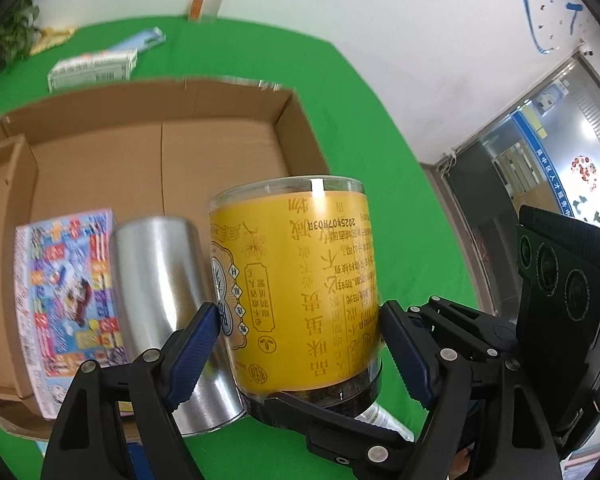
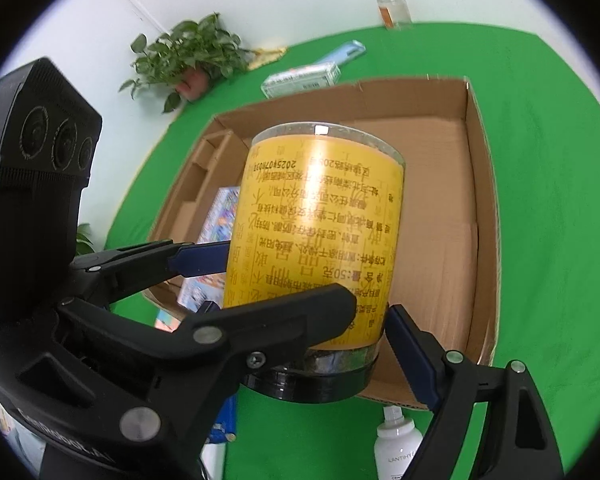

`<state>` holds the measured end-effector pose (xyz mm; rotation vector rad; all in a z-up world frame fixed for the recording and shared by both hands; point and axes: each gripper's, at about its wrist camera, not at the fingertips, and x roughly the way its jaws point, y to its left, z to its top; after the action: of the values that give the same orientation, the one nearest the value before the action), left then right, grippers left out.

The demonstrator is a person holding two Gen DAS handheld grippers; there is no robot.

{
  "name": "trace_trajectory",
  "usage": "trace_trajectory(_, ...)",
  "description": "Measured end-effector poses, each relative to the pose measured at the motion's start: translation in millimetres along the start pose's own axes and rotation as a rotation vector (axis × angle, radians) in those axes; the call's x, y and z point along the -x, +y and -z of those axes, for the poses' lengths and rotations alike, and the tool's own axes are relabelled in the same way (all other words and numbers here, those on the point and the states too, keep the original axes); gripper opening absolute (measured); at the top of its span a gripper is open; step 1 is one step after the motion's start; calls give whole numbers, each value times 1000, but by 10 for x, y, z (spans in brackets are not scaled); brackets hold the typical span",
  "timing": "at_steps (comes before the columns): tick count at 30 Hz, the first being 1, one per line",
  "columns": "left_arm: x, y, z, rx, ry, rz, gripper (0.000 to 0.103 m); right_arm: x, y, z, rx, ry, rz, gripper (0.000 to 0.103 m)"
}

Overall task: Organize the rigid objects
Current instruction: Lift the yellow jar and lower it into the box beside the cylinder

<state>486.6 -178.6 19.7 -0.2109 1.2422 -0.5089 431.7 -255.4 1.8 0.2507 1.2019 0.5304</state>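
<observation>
A clear jar with a yellow label and a black lid hangs upside down above the near edge of the open cardboard box. Both grippers clamp it. My left gripper presses its blue pads on the jar's two sides. My right gripper grips the same jar near the lid, and its right pad touches the wall. Its left pad is mostly hidden behind the left gripper's finger. At the near left of the box stand a shiny metal tin and a colourful carton.
Green cloth covers the table. Beyond the box lie a white-green packet and a blue packet, with a clear stand by the wall. A potted plant stands at the far left. A white spray bottle lies near me.
</observation>
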Motion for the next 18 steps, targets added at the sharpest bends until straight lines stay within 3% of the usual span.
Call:
trace_trajectory(8, -488, 141, 189, 53, 90, -6, 78, -280, -237, 118, -15, 109, 20, 84)
trace_trajectory(12, -528, 67, 154, 51, 95, -43, 73, -344, -278, 113, -33, 126, 20, 84)
trace_trajectory(16, -388, 120, 71, 52, 34, -108, 69, -402, -356, 220, -51, 140, 64, 84)
trace_trajectory(18, -301, 157, 77, 65, 8, -103, 69, -394, -338, 243, -44, 136, 76, 84)
